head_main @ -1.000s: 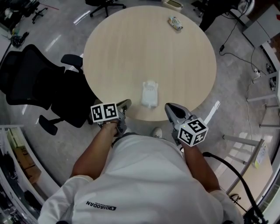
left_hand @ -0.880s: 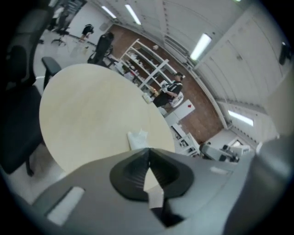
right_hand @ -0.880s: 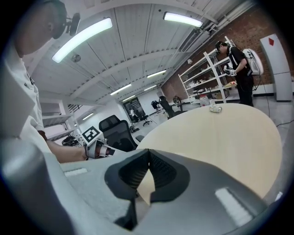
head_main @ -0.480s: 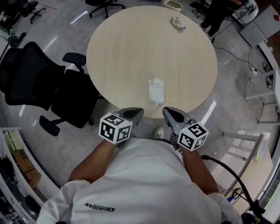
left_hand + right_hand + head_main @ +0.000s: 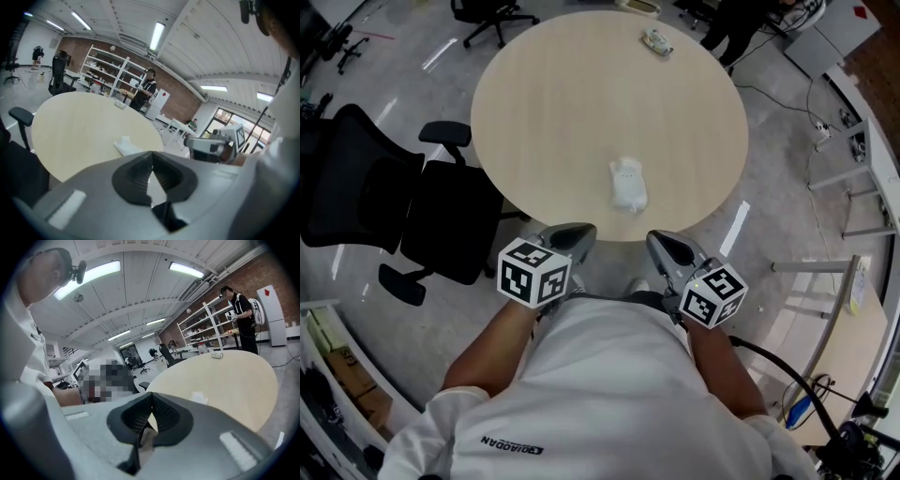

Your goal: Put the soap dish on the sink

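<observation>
A white soap dish [image 5: 628, 183] lies on the round light-wood table [image 5: 544, 103], close to its near edge. It also shows as a small white shape in the left gripper view [image 5: 126, 145] and the right gripper view [image 5: 199, 397]. My left gripper [image 5: 574, 234] hangs just short of the table's near edge, to the left of the dish, its jaws shut [image 5: 151, 159] with nothing between them. My right gripper [image 5: 660, 242] is level with it on the right, also shut and empty [image 5: 151, 401]. Neither touches the dish. No sink is in view.
A black office chair [image 5: 366, 192] stands left of the table. A small packet [image 5: 656, 40] lies at the table's far edge. A person [image 5: 147, 89] stands beyond the table near metal shelves [image 5: 108, 65]. Cables [image 5: 787, 361] run over the floor at the right.
My left gripper has risen and rolled, so its marker cube now shows two faces, and it has drawn in beside the right one. The right gripper shifted slightly. The dish lies where it was.
</observation>
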